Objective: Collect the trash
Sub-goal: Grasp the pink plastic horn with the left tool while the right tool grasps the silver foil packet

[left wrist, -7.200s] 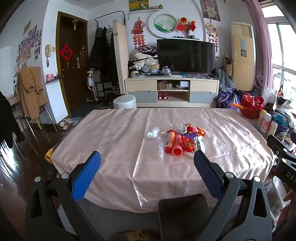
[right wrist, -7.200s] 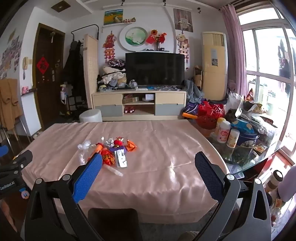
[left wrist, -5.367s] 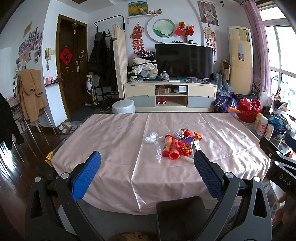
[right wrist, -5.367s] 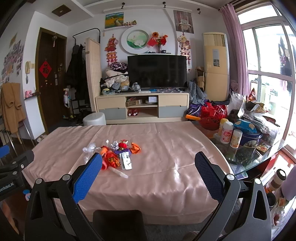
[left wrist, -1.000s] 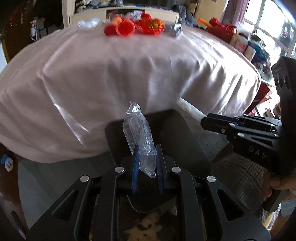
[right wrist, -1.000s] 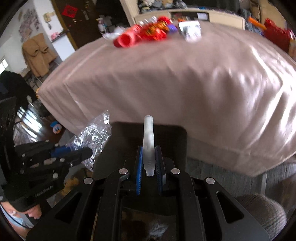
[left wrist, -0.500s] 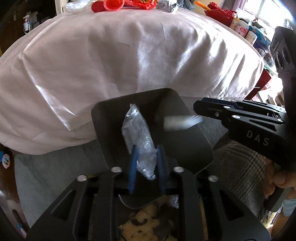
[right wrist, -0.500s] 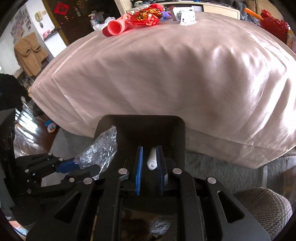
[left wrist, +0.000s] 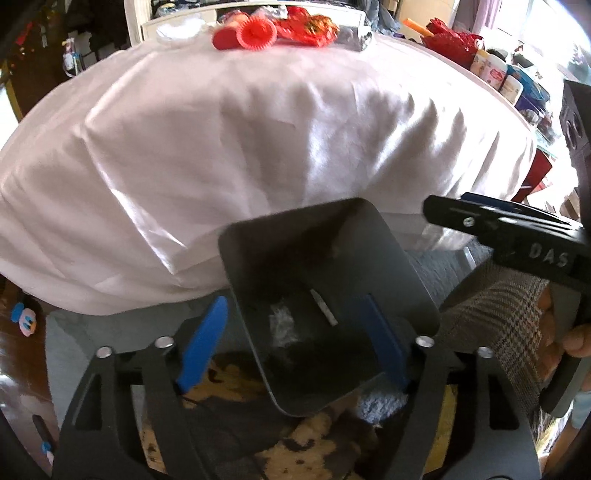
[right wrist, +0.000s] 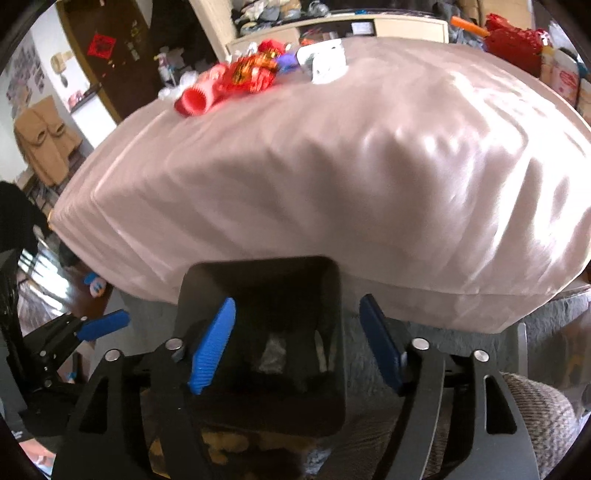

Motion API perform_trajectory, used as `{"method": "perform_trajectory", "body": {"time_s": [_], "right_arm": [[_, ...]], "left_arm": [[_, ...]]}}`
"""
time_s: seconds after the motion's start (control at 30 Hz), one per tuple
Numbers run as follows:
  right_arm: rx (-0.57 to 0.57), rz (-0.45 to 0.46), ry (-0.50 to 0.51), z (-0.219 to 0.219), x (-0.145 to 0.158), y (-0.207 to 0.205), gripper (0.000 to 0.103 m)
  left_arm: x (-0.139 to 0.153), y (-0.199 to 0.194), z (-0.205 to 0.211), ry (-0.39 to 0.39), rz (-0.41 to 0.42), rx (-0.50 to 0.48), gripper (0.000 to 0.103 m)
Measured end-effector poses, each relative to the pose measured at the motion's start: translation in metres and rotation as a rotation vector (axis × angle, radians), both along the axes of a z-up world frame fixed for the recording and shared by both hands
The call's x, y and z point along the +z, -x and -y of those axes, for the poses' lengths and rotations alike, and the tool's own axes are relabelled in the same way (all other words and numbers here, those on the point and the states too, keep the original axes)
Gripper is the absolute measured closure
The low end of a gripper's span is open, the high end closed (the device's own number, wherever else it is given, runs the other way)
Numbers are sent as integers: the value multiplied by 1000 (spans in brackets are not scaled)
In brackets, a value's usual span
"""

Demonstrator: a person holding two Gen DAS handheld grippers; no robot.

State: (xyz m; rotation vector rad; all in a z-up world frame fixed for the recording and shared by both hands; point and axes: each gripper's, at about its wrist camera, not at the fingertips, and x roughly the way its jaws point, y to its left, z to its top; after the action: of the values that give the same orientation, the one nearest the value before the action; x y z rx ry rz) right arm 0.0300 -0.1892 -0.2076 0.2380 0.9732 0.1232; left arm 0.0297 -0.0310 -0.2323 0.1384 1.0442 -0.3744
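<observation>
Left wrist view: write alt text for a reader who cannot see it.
The left gripper, jaws opening and empty, hangs over a dark bin holding a crumpled clear wrapper and a white tube. Behind it, red trash lies on the table's pink cloth; the right gripper enters at right.

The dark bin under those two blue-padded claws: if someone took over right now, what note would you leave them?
Left gripper: jaws opening, nothing between them, over the dark square plastic bin.
Right gripper: jaws opening, empty, over the same bin.
Done: crumpled clear plastic wrapper and thin white plastic tube lie inside the bin.
Left: red ribbed tubes, red-gold wrappers and other scraps at the far edge of the pink satin tablecloth.
</observation>
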Motion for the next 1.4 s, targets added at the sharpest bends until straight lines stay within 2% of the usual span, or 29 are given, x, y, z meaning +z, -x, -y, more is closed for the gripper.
{"method": "perform_trajectory", "body": {"time_s": [0.17,0.43,0.7,0.77,0.8,0.83,1.03,1.1,1.17,1.23,1.33,1.4], "right_arm": [[-20,42,-25,12,18,0,30],[-80,110,19,29,45,-13,30],[-134,184,67,38,77,-53,30],[-148,184,65,42,82,-66,26],[-153,183,64,43,84,-74,17],[-157,185,65,44,85,-79,16],[-181,198,73,45,97,-120,16],[-184,196,74,44,99,-129,16],[-180,194,77,43,99,-139,16],[-174,193,77,40,98,-148,17],[-174,192,68,39,96,-157,25],[-176,186,59,39,93,-164,29]], "left_arm": [[18,-3,-8,9,45,17,18],[55,-22,-9,22,134,16,16],[87,-61,-3,68,208,10,16],[93,-72,1,73,218,7,16],[96,-78,3,74,223,3,16],[98,-85,5,73,229,0,16],[110,-122,12,102,244,-20,18],[110,-134,15,102,241,-33,24],[111,-144,19,103,237,-48,36],[110,-153,22,107,233,-61,42],[108,-167,28,103,226,-73,52],[105,-175,30,96,223,-76,55]]}}
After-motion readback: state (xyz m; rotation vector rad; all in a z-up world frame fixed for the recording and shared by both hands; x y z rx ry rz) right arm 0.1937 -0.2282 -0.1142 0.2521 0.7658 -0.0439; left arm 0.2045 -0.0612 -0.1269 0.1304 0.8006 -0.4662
